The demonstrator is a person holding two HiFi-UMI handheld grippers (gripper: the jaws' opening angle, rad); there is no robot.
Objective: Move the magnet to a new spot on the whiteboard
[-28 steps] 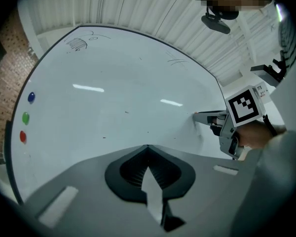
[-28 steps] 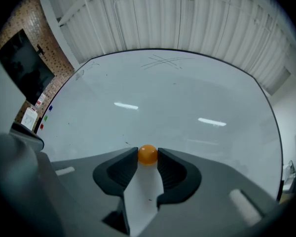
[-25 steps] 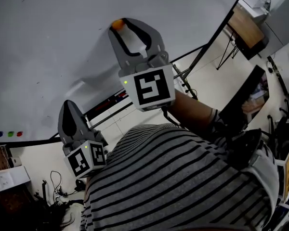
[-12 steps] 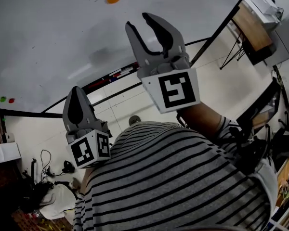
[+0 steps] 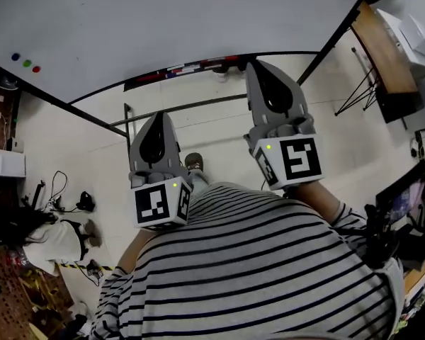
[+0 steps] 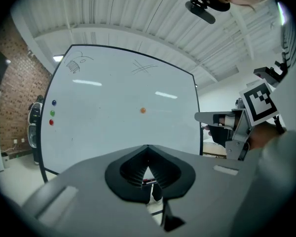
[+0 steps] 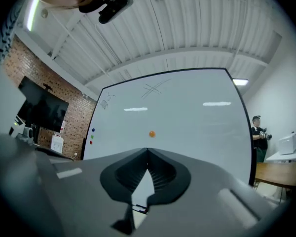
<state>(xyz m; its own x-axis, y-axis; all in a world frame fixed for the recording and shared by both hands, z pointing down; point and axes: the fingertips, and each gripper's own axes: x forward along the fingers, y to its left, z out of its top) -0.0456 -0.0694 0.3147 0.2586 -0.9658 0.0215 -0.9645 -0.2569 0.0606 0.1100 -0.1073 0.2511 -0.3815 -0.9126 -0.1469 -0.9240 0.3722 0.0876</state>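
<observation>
The orange magnet (image 6: pixel 143 110) (image 7: pixel 151 134) sticks near the middle of the whiteboard (image 5: pixel 163 20), alone and well ahead of both grippers; the head view does not show it. My right gripper (image 5: pixel 257 64) (image 7: pixel 148 151) is shut and empty, held back from the board over the floor. Lower and to its left, my left gripper (image 5: pixel 159 113) (image 6: pixel 148 147) is also shut with nothing in it. In the left gripper view the right gripper (image 6: pixel 227 127) shows at the right edge.
Blue, green and red magnets (image 5: pixel 26 63) (image 6: pixel 52 113) sit in a row near the board's left edge. Markers lie on the board's tray (image 5: pixel 191 69). A wooden desk (image 5: pixel 382 44) stands to the right, with cables and clutter (image 5: pixel 57 204) on the floor at left.
The right gripper, open around the orange magnet at the board a second ago, drew back and down and shut. The magnet stayed on the board. The head view tilted down towards the floor.
</observation>
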